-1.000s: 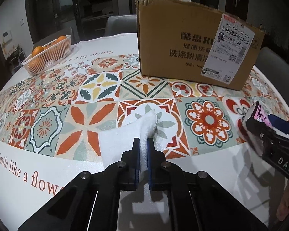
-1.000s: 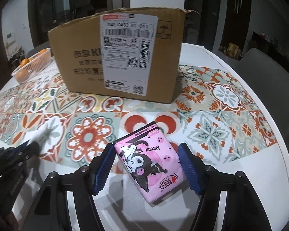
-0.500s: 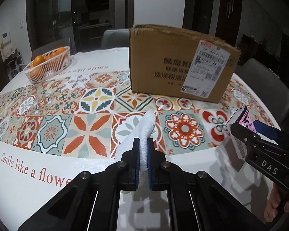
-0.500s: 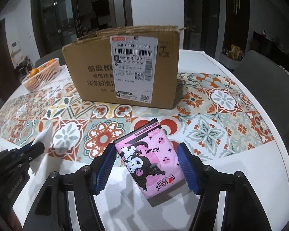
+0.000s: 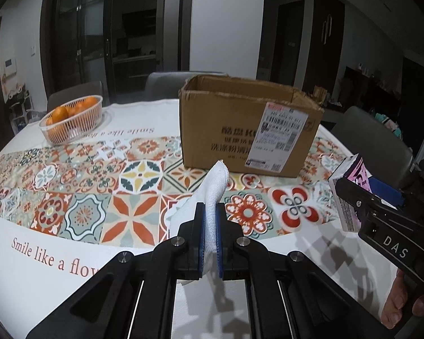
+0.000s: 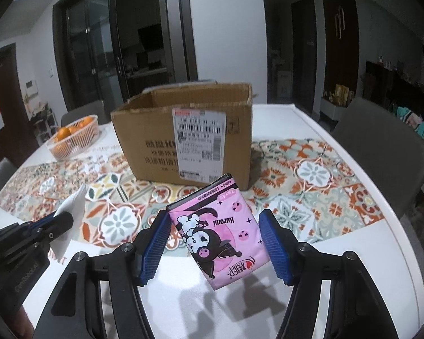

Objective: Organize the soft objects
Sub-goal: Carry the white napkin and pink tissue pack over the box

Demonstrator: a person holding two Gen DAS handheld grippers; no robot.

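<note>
Now, far beyond the fingers on the left side, a white basket with oranges stands on the patterned tablecloth. The left gripper is clenched on a white cloth, which rises from between its blue pads above the table. Ahead of both fingertips stands an open cardboard box. The right gripper holds a pink tissue pack tilted between its fingers, off the table; whether both pads touch it, I cannot tell.
</note>
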